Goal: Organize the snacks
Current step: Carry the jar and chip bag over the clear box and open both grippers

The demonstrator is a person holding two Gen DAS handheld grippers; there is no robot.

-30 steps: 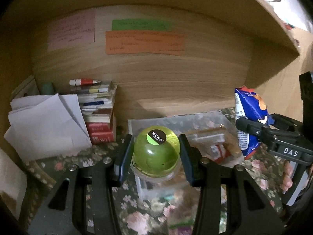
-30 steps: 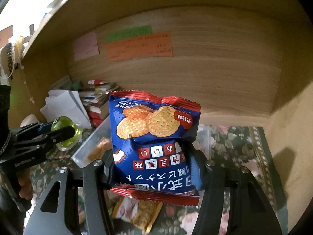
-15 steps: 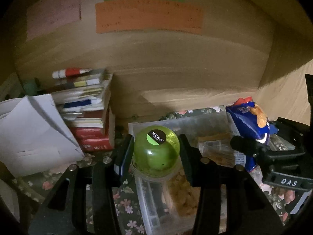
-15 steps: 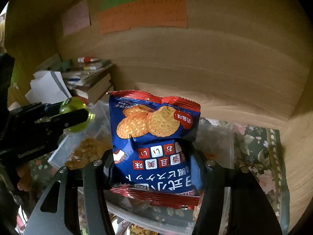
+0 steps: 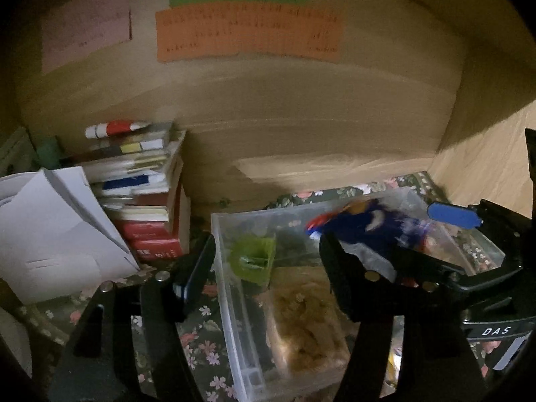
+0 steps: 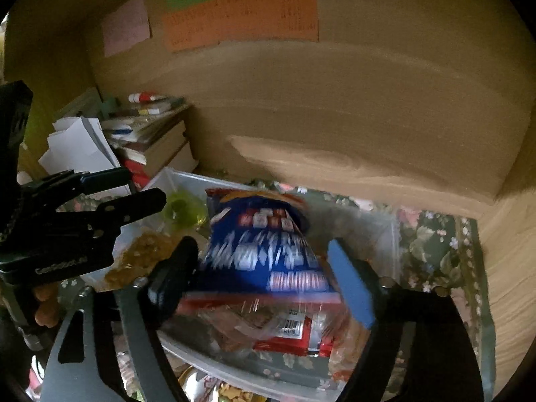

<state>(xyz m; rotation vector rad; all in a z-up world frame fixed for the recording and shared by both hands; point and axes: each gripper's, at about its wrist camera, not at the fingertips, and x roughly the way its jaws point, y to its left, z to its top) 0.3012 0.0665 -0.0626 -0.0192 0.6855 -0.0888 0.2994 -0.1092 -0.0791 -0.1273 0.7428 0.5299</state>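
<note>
A clear plastic bin (image 5: 221, 234) stands on the shelf under both grippers. My left gripper (image 5: 264, 251) has its jaws opening; the green jelly cup (image 5: 254, 258) shows as a blur below and between the fingers, free of the pads, inside the bin. My right gripper (image 6: 261, 251) is opening too. The blue cracker bag (image 6: 268, 244) is blurred between its fingers and tips down into the bin (image 6: 395, 234), with no pad pressing on it. In the left wrist view the bag (image 5: 361, 221) lies at the bin's right, beside the right gripper's blue pad (image 5: 452, 217).
A packet of brown snacks (image 5: 305, 318) and other wrappers (image 6: 288, 328) lie in the bin. A stack of books (image 5: 144, 201) and white papers (image 5: 57, 227) stand to the left. Coloured notes (image 5: 248, 33) hang on the wooden back wall. A floral cloth (image 6: 435, 251) covers the shelf.
Both grippers moved in over the bin, then opened. The green cup left the left jaws and dropped into the bin. The blue bag slipped from the right jaws and tips downward.
</note>
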